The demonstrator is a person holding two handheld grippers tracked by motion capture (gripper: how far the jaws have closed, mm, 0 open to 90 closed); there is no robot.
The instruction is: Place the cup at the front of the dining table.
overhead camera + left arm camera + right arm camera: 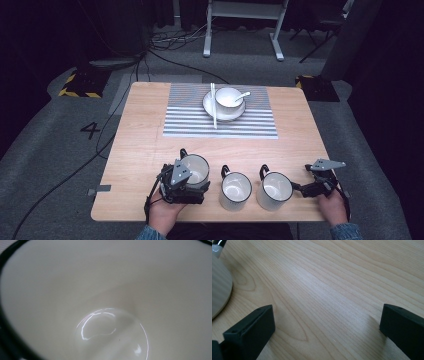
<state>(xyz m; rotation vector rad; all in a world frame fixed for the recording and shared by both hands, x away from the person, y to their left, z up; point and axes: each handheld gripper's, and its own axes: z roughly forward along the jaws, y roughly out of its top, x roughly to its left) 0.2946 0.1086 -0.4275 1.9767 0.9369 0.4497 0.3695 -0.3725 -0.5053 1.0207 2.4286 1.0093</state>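
Mugs stand in a row along the table's near edge, at your 6 o'clock. Your left gripper is on the leftmost mug, its camera staring into the glossy white interior; I cannot tell how its jaws stand. Your right gripper rests with jaws spread wide over bare wood, the right mug just beside them at 9 o'clock, likely ready to take it. A middle mug sits between.
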